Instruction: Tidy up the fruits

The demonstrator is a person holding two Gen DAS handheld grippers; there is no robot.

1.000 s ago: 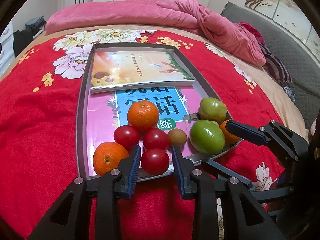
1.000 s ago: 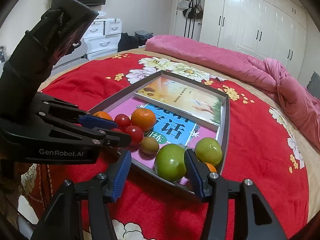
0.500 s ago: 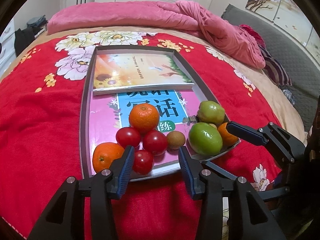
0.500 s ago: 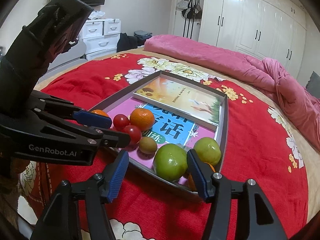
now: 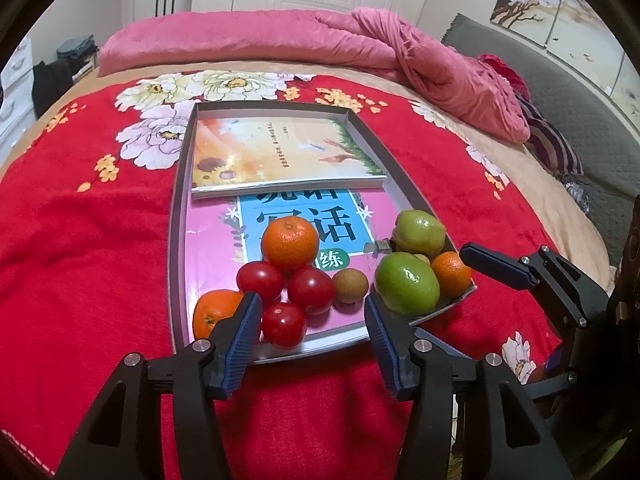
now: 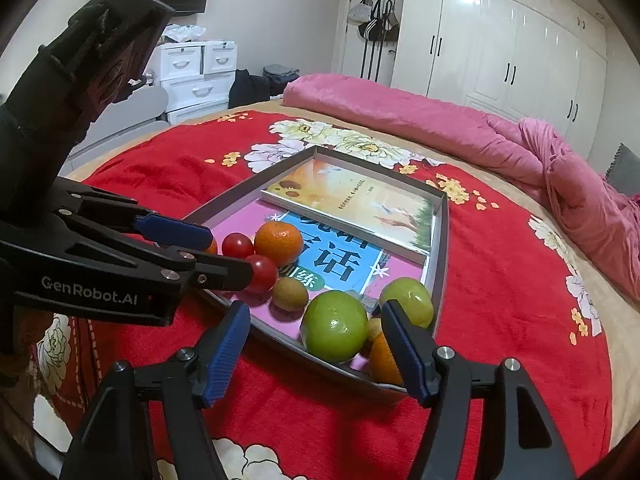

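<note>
A grey tray [image 5: 180,208] on the red bedspread holds fruit at its near end: three red tomatoes [image 5: 283,325], oranges [image 5: 290,243], a brown kiwi [image 5: 350,285] and two green fruits [image 5: 407,283]. My left gripper [image 5: 312,332] is open and empty, just short of the tray's near edge, with the nearest tomato between its fingertips in view. My right gripper [image 6: 316,340] is open and empty at the tray's near right corner [image 6: 384,386], with the large green fruit [image 6: 334,326] between its fingertips in view. An orange [image 6: 382,356] lies partly behind its right finger.
Two books [image 5: 280,156] lie in the tray under and behind the fruit. A pink quilt [image 5: 312,44] lies across the far side of the bed. White drawers [image 6: 196,76] and wardrobes [image 6: 500,48] stand beyond it.
Both grippers have drawn back from the tray and opened wider. The fruit has not moved.
</note>
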